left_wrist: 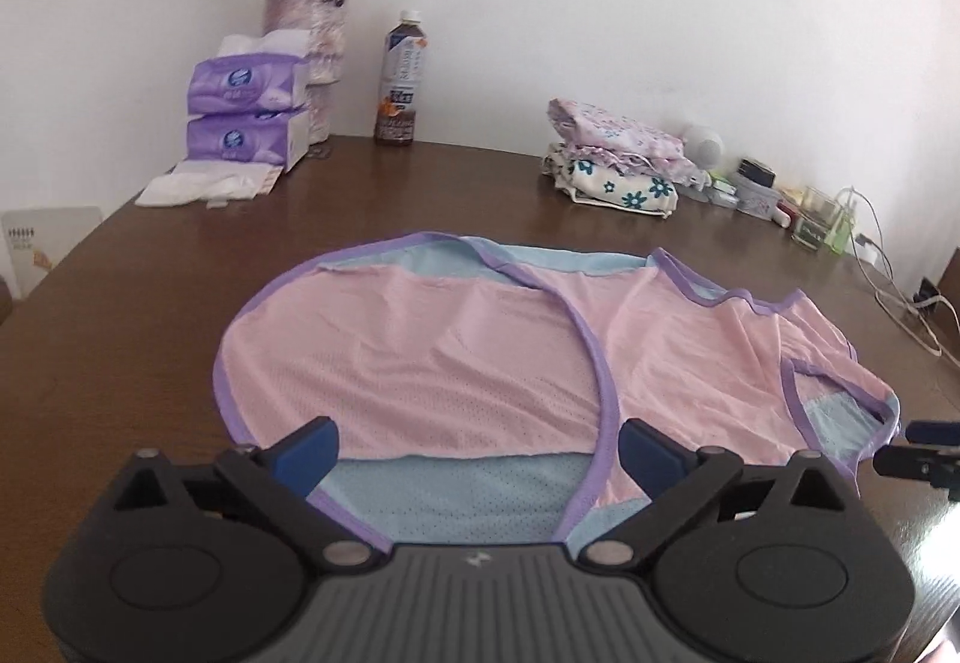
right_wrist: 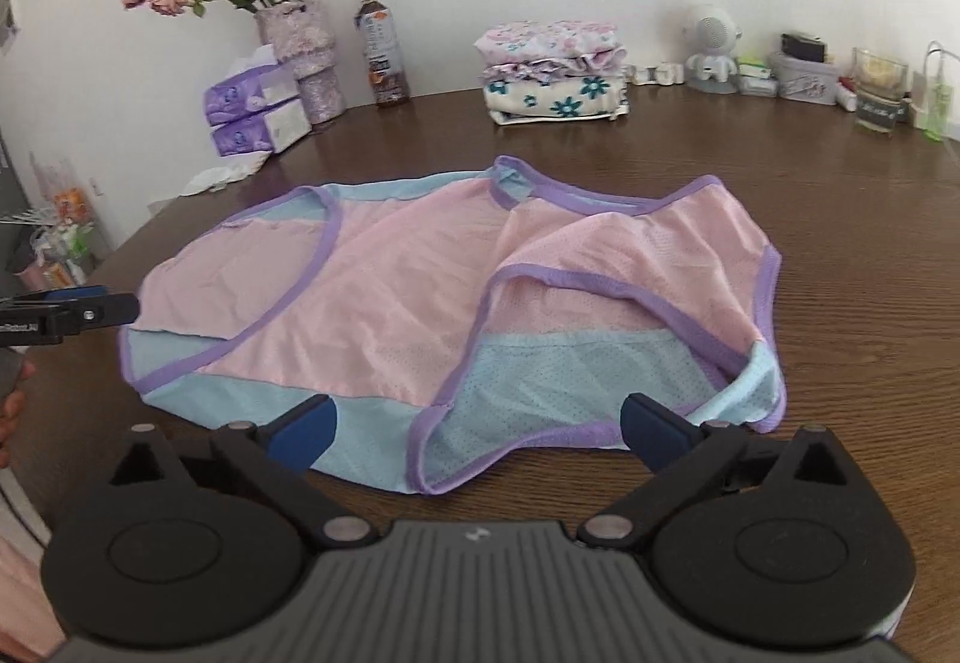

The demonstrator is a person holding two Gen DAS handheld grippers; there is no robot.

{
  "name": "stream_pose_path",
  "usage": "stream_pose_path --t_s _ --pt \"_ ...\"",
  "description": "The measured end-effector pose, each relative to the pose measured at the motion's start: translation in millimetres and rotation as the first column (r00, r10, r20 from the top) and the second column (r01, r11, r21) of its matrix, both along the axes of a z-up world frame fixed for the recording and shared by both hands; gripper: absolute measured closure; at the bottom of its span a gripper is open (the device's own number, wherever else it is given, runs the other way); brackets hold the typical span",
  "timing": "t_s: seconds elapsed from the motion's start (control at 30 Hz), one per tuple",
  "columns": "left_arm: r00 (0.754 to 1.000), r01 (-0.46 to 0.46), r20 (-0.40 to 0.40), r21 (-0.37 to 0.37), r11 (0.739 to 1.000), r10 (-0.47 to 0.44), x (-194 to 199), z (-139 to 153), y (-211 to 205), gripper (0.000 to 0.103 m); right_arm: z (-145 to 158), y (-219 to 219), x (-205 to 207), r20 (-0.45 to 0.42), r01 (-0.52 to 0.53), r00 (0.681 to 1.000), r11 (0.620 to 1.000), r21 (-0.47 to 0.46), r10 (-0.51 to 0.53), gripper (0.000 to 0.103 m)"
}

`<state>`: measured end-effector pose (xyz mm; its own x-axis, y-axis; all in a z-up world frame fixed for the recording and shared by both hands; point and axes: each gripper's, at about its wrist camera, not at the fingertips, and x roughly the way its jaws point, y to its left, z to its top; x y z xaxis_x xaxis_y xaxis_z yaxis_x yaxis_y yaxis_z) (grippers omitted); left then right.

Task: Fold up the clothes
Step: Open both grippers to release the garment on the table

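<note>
Left wrist view: sits low over the near edge of the bench (left_wrist: 150,303), close to the pink garment (left_wrist: 450,351), facing the far wall along its own fingers (left_wrist: 312,447).
Right wrist view: same low height, set further right, facing the same wall.
Shared: both views hold the garment, vase of flowers (right_wrist: 300,45), bottle (right_wrist: 381,57) and folded stack (right_wrist: 552,75).
Cross-sight: each view catches the other gripper at its side edge.
</note>
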<state>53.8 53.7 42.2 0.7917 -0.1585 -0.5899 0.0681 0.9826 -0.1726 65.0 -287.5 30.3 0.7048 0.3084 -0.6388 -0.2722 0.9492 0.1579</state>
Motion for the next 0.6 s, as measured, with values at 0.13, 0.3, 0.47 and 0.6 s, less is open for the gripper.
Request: stream_pose_path --t_s 0.13,0.3,0.47,0.6 --pt "0.999 0.017 -0.039 -0.032 0.999 -0.018 2.5 -8.3 -0.8 0.003 -6.3 -3.4 -4.4 0.003 0.086 0.996 0.996 -0.002 -0.086 0.0" --pt "0.997 0.041 -0.056 -0.026 0.999 -0.043 0.1 -8.3 -8.9 0.003 -9.0 -15.7 -10.2 0.006 0.145 0.989 0.989 0.007 -0.145 0.0" --pt "0.995 0.087 -0.056 -0.01 0.996 -0.087 -1.2 -3.0 -24.4 0.005 -5.6 -37.2 -18.8 0.048 0.209 0.976 0.977 0.043 -0.211 0.0" --pt "0.991 0.123 -0.055 0.003 0.992 -0.122 -2.2 1.3 -36.8 0.013 -3.4 -46.9 -20.0 0.107 0.222 0.97 0.975 -0.023 -0.218 0.022"
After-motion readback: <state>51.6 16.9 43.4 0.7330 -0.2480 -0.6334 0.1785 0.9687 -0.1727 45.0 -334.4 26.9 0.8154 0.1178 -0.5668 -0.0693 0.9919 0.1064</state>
